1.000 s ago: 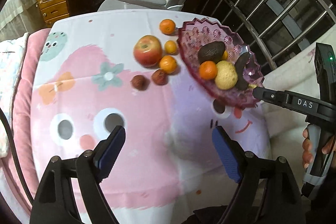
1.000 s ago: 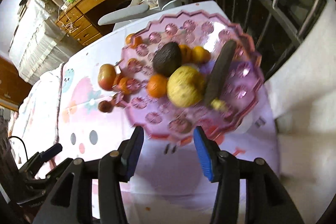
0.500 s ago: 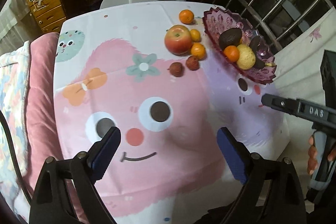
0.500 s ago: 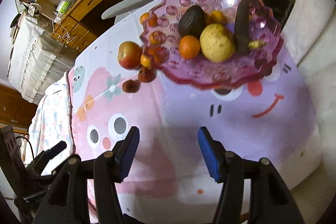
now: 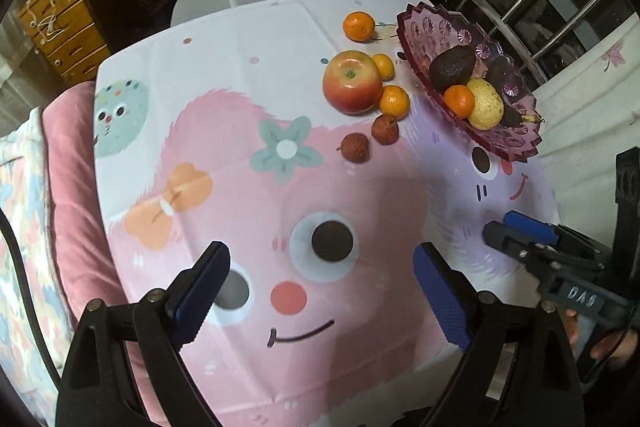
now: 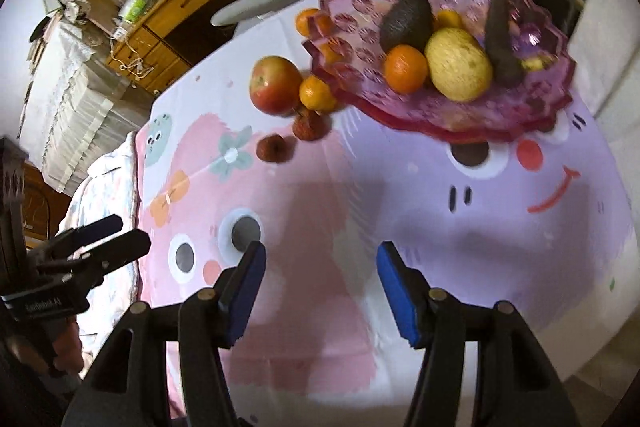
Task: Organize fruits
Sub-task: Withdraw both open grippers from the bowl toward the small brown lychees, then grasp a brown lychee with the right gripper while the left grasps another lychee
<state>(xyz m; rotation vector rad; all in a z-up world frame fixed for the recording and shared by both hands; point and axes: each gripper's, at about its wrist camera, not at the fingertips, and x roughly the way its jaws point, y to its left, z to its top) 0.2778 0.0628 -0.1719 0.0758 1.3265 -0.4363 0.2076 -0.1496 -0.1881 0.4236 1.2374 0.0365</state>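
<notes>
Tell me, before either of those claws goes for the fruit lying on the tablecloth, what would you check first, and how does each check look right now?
1. Left gripper empty and open: ok, nothing between its blue pads.
2. Right gripper empty and open: ok.
3. Loose fruit within clear sight: ok; the apple, three oranges and two lychees lie on the tablecloth beside the purple bowl.
4. Room left in the bowl: ok, its far half is bare; an avocado, an orange, a pear and a dark banana fill the near half.
5. Fruit free to lift singly: not ok, the apple touches two oranges.
6. Bowl resting steady: cannot tell, its base is hidden.
</notes>
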